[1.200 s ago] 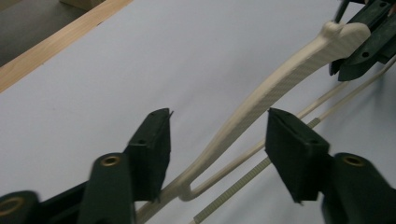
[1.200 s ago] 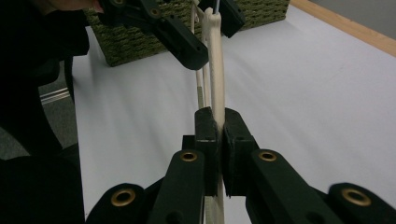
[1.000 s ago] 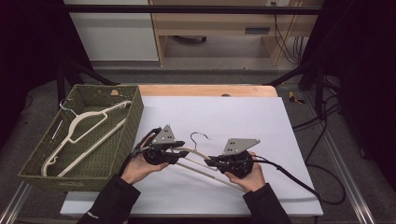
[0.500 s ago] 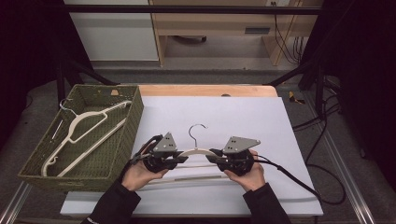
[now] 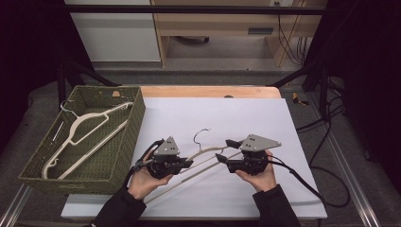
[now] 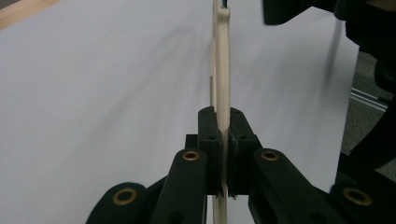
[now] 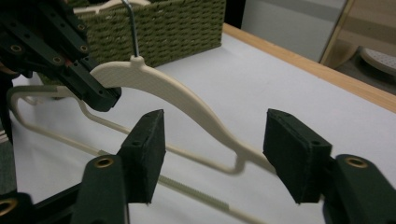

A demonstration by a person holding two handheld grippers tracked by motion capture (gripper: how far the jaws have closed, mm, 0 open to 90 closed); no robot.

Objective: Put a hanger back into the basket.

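A cream plastic hanger (image 5: 208, 153) with a metal hook (image 5: 202, 135) hangs over the white table top (image 5: 227, 118), its left end tipped toward the front edge. My left gripper (image 5: 188, 164) is shut on the hanger's left shoulder; in the left gripper view the arm (image 6: 222, 84) runs straight up out of the closed gripper (image 6: 223, 140). My right gripper (image 5: 226, 150) stands open beside the right shoulder. In the right gripper view the hanger (image 7: 182, 95) lies a little beyond the wide-apart gripper (image 7: 219, 142), untouched, with the left gripper (image 7: 100, 95) clamped on it.
A green woven basket (image 5: 125, 142) sits at the table's left edge and holds another cream hanger (image 5: 80, 130); the basket (image 7: 177, 28) is also behind the left gripper. A wooden strip (image 5: 208, 91) borders the far edge. Cables (image 5: 307, 182) trail to the right.
The right gripper has opened and let go of the hanger's right shoulder. The hanger, level half a second ago, now tilts with its left end lower, held by the left gripper alone.
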